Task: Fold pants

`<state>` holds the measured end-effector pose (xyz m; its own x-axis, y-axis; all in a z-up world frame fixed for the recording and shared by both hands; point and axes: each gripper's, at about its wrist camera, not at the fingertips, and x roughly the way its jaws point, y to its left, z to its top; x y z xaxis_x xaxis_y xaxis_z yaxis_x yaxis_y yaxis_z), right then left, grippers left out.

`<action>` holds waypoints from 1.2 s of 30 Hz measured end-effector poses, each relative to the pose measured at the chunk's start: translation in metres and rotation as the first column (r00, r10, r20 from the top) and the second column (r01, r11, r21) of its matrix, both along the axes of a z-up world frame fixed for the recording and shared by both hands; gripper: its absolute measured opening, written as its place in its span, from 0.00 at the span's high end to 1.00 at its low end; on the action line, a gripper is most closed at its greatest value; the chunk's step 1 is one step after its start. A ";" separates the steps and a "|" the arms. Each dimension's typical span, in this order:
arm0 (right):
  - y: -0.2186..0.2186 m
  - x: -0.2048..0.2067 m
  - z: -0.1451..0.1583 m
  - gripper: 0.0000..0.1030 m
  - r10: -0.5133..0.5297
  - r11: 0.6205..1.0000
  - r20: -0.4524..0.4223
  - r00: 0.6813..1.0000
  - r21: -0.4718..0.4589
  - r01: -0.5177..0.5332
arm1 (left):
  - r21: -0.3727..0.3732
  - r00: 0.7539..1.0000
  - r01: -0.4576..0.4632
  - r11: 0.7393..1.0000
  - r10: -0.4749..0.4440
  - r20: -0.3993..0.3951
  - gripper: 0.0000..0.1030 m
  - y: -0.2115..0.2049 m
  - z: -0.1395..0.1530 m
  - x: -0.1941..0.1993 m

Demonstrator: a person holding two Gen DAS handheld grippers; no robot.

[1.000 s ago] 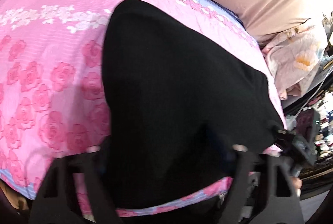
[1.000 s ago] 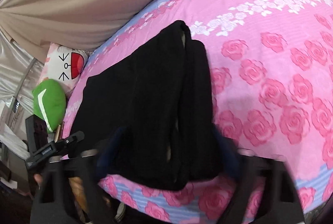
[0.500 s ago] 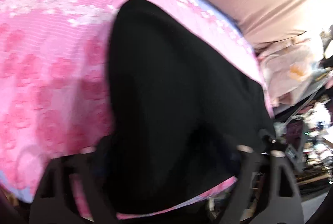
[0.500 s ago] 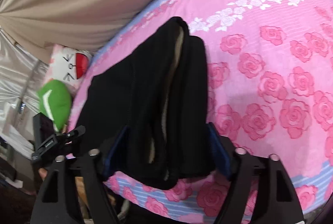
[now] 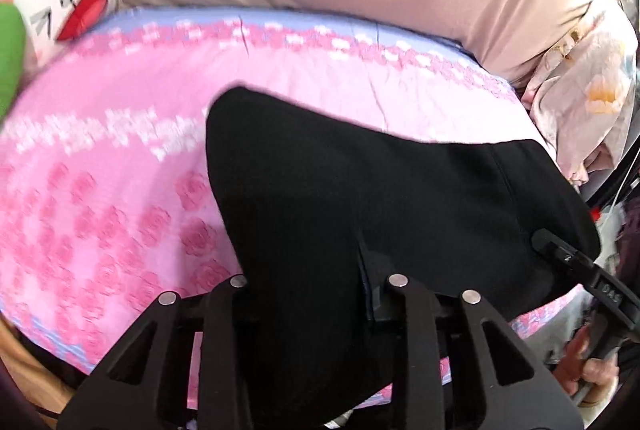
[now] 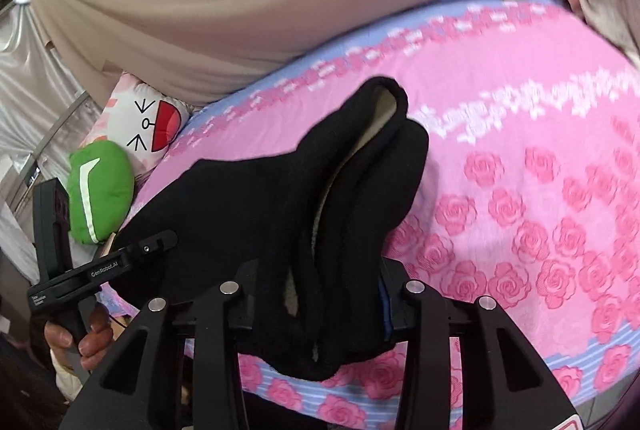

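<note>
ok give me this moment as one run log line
step: fold pants | left gripper: closing on black pants | right gripper: closing on pants' near end | pants: near edge raised off pink rose bedspread

black pants [image 5: 360, 198], pink rose-print sheet [image 5: 120, 190]

The black pants [image 6: 280, 198] are gripped at the near edge by the right gripper [image 6: 316, 294], whose jaws are closing on the fabric. The left gripper [image 6: 100, 266] is seen at the left, over the pink bedsheet [image 6: 520, 190].
</note>
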<state>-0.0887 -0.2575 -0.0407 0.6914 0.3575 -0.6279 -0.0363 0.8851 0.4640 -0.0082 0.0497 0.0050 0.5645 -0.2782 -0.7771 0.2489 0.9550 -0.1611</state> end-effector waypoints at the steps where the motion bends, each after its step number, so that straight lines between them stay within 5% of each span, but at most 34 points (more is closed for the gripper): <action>1: 0.002 -0.001 0.004 0.62 0.002 1.000 0.008 1.000 -0.011 -0.002 | 0.011 1.000 0.001 1.000 -0.002 0.016 0.72 -0.002 0.004 -0.002; 23: 0.014 -0.007 0.086 0.62 0.010 0.999 0.201 0.980 -0.039 -0.002 | 0.061 0.971 -0.012 0.998 -0.003 0.241 0.73 -0.011 0.088 -0.014; 36: 0.015 0.023 0.146 0.62 0.035 0.998 0.347 0.937 -0.068 -0.012 | 0.056 0.908 -0.033 0.998 0.006 0.419 0.72 -0.012 0.152 0.008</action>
